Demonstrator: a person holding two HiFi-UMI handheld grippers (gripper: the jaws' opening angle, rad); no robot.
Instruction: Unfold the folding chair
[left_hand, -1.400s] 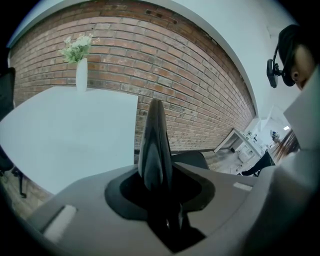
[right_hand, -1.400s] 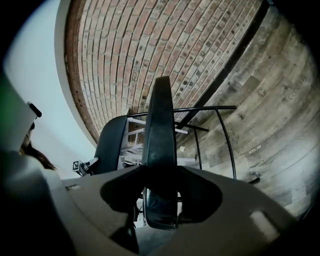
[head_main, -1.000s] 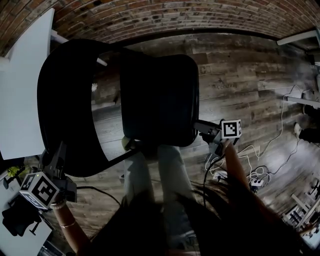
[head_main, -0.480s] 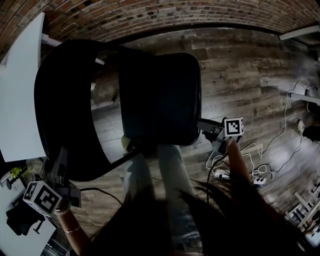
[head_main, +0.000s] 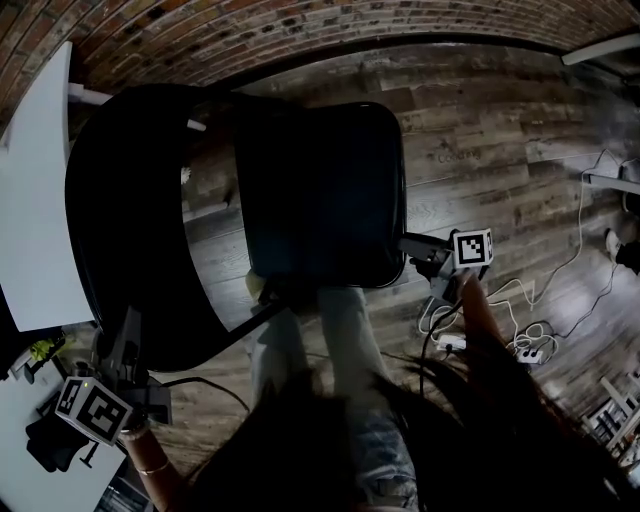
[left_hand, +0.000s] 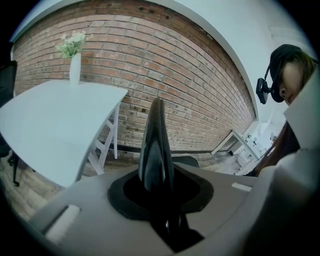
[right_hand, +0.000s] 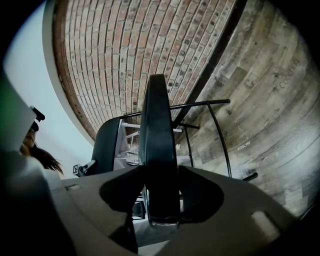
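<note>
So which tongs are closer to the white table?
Left. The left tongs are close beside the white table, and their jaws have just been closing on the back of the folding chair. The right tongs are across the chair, at the seat's far edge.

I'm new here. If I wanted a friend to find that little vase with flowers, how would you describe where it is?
Look to the brick wall, then to the white table standing in front of it. Near the table's far edge stands a slim white vase holding pale flowers with green leaves. It is the only thing seen standing on that tabletop.
</note>
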